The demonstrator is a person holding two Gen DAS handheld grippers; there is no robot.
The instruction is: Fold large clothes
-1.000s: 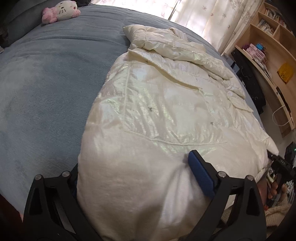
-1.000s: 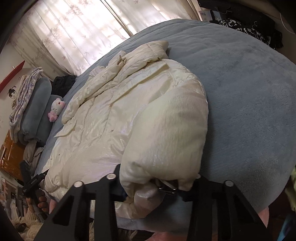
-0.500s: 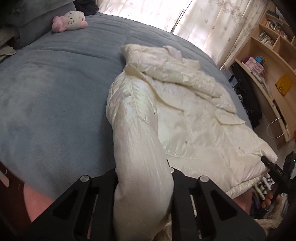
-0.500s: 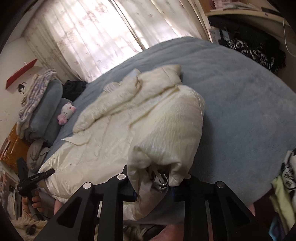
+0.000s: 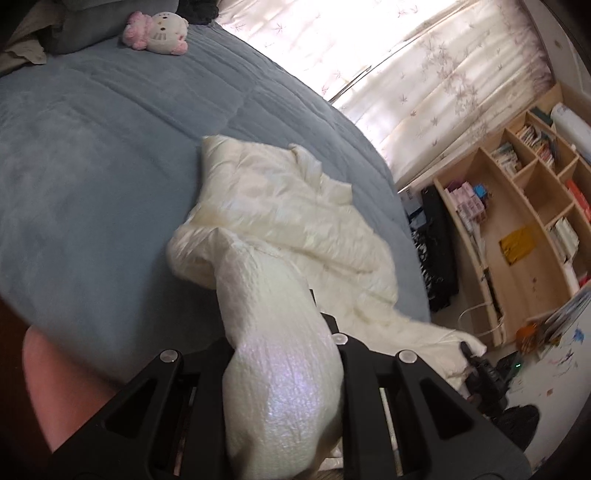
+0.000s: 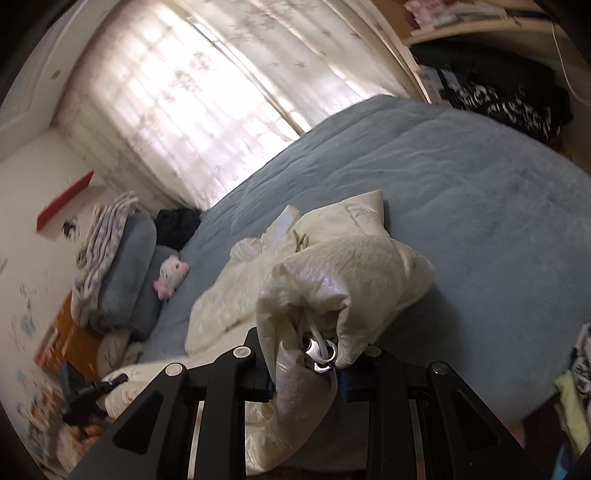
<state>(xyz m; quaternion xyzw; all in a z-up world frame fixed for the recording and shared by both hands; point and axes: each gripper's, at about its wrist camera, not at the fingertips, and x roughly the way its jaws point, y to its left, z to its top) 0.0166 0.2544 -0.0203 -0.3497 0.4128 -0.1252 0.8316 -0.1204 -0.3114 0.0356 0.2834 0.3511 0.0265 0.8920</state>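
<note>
A large cream puffer jacket (image 5: pixel 280 218) lies on the blue-grey bed (image 5: pixel 92 166), its near hem lifted off the cover. My left gripper (image 5: pixel 284 350) is shut on one hem corner, and the fabric bulges up between its black arms. My right gripper (image 6: pixel 306 376) is shut on the other hem corner of the jacket (image 6: pixel 332 273), where a metal drawcord toggle (image 6: pixel 317 354) hangs by the blue pads. The right gripper (image 5: pixel 480 369) also shows at the bed's edge in the left wrist view, and the left gripper (image 6: pixel 88 395) at the lower left of the right wrist view.
A pink and white plush cat (image 5: pixel 159 31) and stacked pillows (image 6: pixel 122 273) sit at the head of the bed. A wooden bookshelf (image 5: pixel 524 236) and dark clothes (image 5: pixel 439 254) stand beside the bed. Curtains (image 6: pixel 184 92) cover the window behind.
Both grippers closed on the jacket's hem corners and rose, pulling the hem up off the bed. The jacket now bunches toward its collar end.
</note>
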